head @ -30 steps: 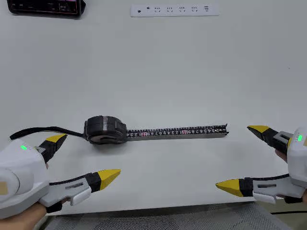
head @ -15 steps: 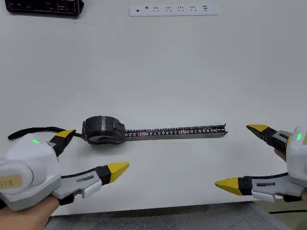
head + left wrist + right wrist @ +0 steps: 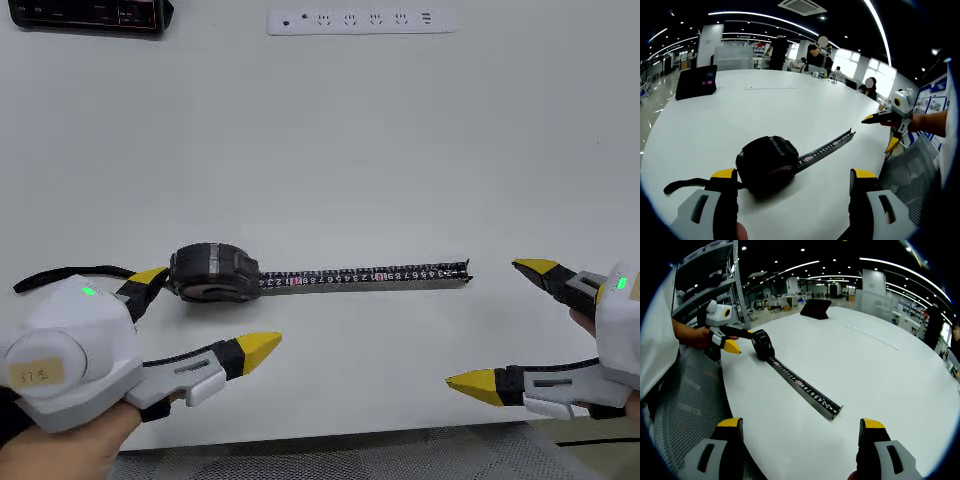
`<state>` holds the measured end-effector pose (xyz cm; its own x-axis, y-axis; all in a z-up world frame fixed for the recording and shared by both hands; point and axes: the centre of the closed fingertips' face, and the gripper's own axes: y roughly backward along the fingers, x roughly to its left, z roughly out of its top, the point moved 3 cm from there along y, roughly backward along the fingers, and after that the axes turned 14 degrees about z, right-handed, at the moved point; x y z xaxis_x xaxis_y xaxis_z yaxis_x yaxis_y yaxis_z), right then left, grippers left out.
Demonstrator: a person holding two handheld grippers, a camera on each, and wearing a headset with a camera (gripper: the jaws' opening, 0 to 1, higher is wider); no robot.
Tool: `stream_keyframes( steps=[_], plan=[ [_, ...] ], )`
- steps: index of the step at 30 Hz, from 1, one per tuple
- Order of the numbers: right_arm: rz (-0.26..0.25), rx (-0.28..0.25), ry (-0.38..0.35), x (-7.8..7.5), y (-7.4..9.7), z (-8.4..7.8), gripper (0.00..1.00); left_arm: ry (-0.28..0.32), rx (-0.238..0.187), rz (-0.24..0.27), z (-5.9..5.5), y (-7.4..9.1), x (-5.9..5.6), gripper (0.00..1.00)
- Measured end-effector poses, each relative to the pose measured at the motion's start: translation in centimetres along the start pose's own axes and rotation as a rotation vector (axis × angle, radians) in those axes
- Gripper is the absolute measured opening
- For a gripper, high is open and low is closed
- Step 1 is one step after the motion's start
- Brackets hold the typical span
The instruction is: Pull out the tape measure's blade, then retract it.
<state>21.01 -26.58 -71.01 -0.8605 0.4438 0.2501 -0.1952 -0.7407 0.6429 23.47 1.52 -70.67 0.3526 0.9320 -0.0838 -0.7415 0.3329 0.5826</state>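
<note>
A black tape measure (image 3: 213,272) lies on the white table (image 3: 330,150), its dark blade (image 3: 365,276) pulled out to the right and lying flat, with a black strap (image 3: 70,277) trailing left. My left gripper (image 3: 205,310) is open at the case's near left, one yellow tip touching or almost touching the case. In the left gripper view the case (image 3: 771,164) sits between the open jaws, blade (image 3: 826,147) running away right. My right gripper (image 3: 503,325) is open, just right of the blade's end hook (image 3: 467,270). In the right gripper view the blade tip (image 3: 832,411) lies ahead of the open jaws.
A white power strip (image 3: 355,20) and a black device (image 3: 88,14) lie at the table's far edge. The table's near edge (image 3: 330,435) runs just below both grippers, with grey mesh beneath. People stand beyond the table in the left gripper view.
My left gripper has moved forward and right, closing in on the tape measure's case. The right gripper, tape and blade have stayed in place.
</note>
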Motion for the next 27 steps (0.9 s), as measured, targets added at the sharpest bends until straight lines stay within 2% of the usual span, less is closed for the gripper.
stream_keyframes(
  steps=[15, 20, 27],
  plan=[
    [-0.001, 0.005, 0.005, -0.4, 0.1, 0.2, 0.94, 0.072, -0.01, 0.045, 0.2, -0.6, 0.1, 0.92],
    [0.008, 0.014, 0.013, -0.8, 0.0, 0.7, 0.9, 0.076, -0.004, 0.081, 0.2, -0.9, -0.1, 0.9],
    [0.028, 0.027, 0.021, -1.0, -0.1, 0.8, 0.79, 0.14, -0.006, 0.137, 0.4, -1.3, 0.5, 0.85]
  ],
)
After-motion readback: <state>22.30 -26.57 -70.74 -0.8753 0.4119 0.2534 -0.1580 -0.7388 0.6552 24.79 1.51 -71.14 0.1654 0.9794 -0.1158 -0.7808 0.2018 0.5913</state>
